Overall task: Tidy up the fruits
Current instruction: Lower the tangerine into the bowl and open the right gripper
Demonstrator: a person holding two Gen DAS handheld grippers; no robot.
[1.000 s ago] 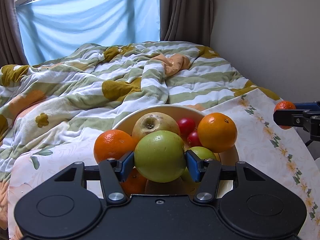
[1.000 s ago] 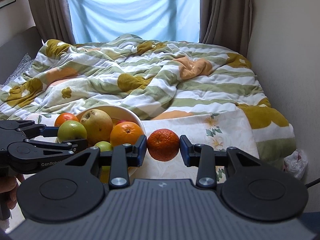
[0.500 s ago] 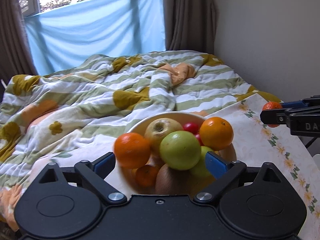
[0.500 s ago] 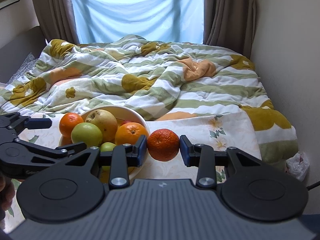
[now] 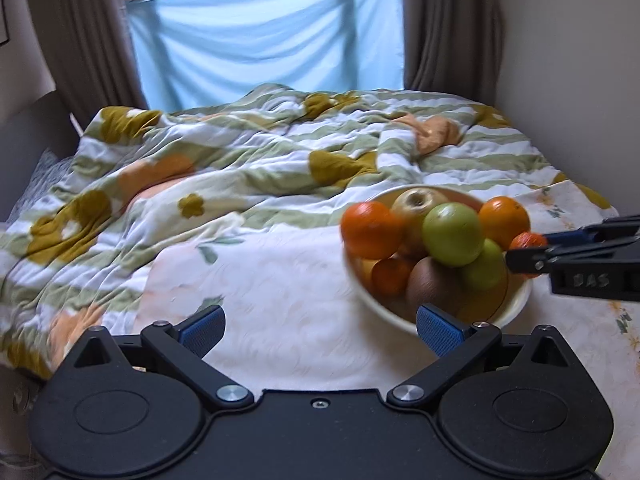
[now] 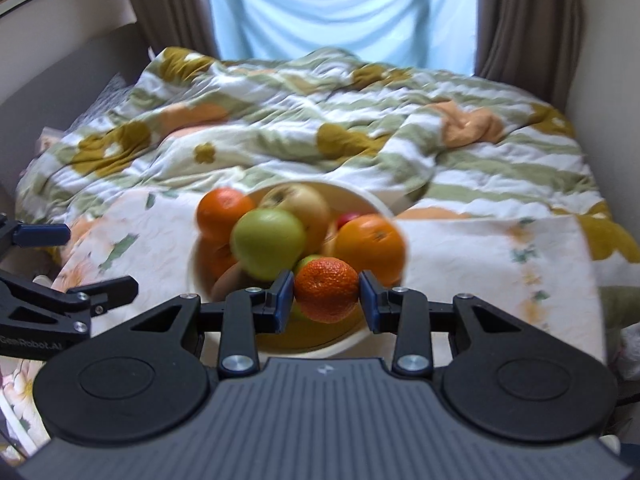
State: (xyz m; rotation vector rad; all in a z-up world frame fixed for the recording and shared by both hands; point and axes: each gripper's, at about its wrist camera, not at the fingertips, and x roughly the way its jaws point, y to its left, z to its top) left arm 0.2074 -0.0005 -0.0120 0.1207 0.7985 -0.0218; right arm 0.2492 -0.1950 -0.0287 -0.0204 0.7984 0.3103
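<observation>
Left claw is opening, jaws spread wide, nothing between them. Only the white flowered cloth lies under the gap. It sits left of the bowl, apart from it; its right blue pad is near the bowl's near rim in the left wrist view.

Right claw is clamped on a small mandarin, both blue pads pressing its sides. It holds the mandarin over the near part of the bowl, just above the piled fruit. Whether the mandarin touches the fruit below: cannot tell, the picture is blurred.

The cream bowl stands on the flowered cloth, which lies over the foot of the bed. It is heaped:
- green apple on top near the middle
- orange at the left
- larger orange at the right
- yellowish apple at the back
- something red behind the right orange, mostly hidden
- a second green fruit and a brown fruit lower down, seen in the left wrist view

Behind the bowl is a rumpled striped and flowered quilt. Beyond that, a blue sheet hangs over the window between brown curtains.
</observation>
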